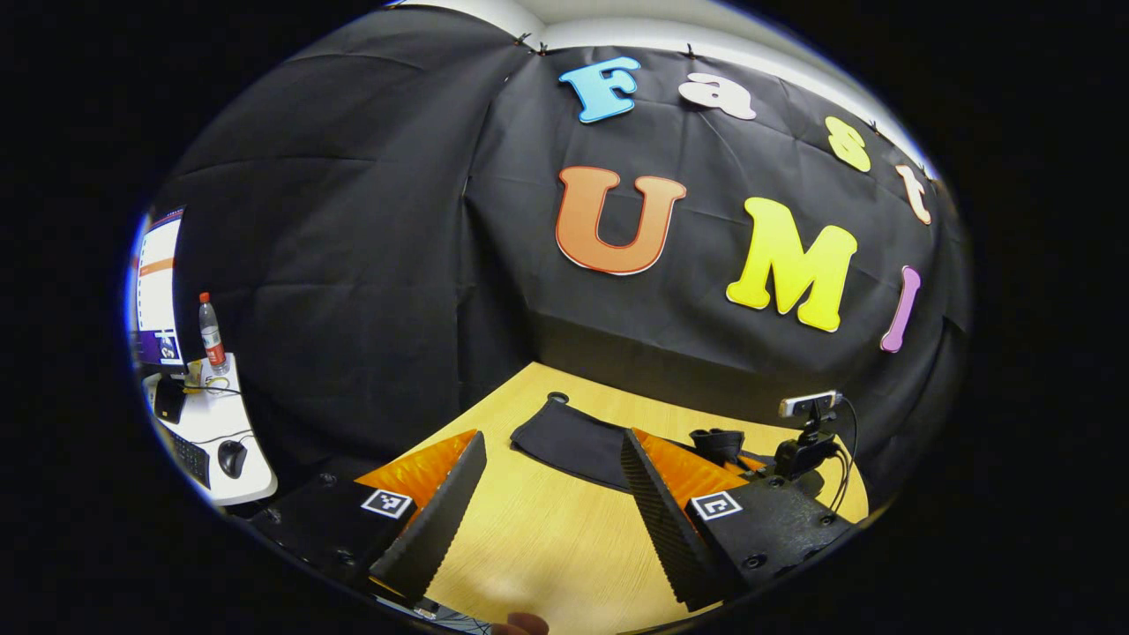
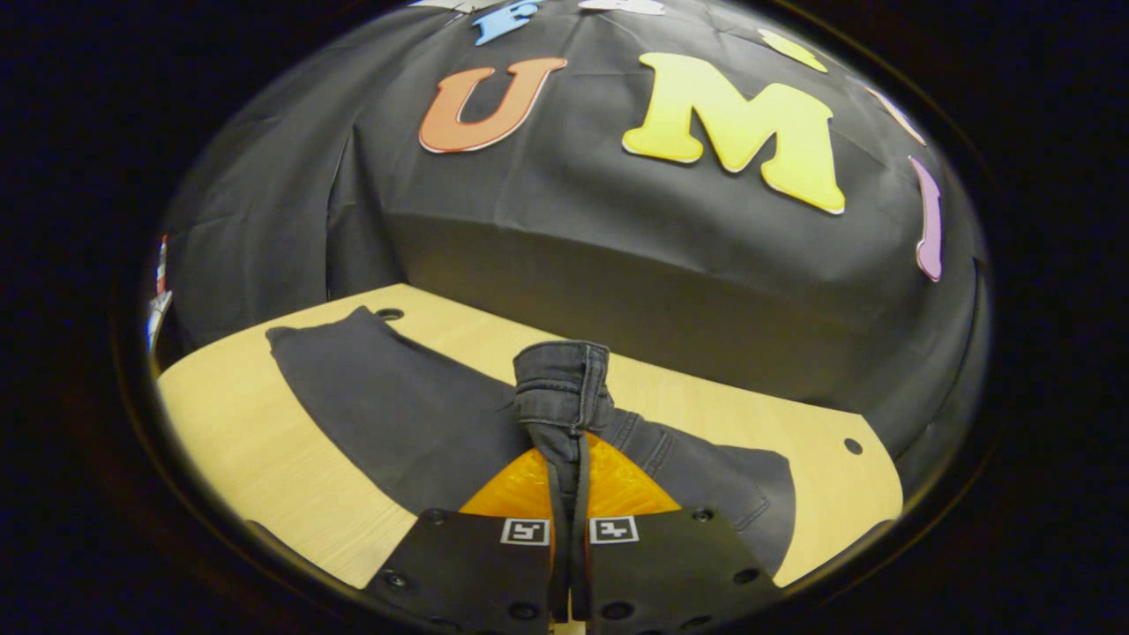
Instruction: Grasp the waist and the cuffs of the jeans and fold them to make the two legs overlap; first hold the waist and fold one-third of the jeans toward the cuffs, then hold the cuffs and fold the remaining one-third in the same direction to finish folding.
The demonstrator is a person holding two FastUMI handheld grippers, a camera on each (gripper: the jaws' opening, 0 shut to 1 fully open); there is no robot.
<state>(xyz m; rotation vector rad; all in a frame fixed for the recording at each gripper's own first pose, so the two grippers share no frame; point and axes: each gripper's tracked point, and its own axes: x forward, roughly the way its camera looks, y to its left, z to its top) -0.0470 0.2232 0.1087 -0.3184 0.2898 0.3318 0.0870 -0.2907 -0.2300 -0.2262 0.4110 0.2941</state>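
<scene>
Dark jeans point(image 2: 397, 414) lie on the wooden table point(image 2: 247, 441), with one leg reaching to the far left. My right gripper point(image 2: 567, 467) is shut on the waist point(image 2: 564, 379), whose band stands bunched up above the fingers. In the left gripper view the cuff end of the jeans point(image 1: 573, 445) lies flat just beyond my left gripper point(image 1: 554, 438). That gripper hovers open over bare table point(image 1: 547, 529) with nothing between its fingers. To its right, the lifted waist bunch point(image 1: 716, 444) shows beside the right gripper point(image 1: 798, 459).
A white side desk point(image 1: 247, 481) at the left carries a monitor point(image 1: 157, 287), a bottle point(image 1: 210, 331), a keyboard and a mouse point(image 1: 231, 457). Black cloth walls close off the table's far sides. Small holes point(image 2: 852, 446) mark the tabletop near its corners.
</scene>
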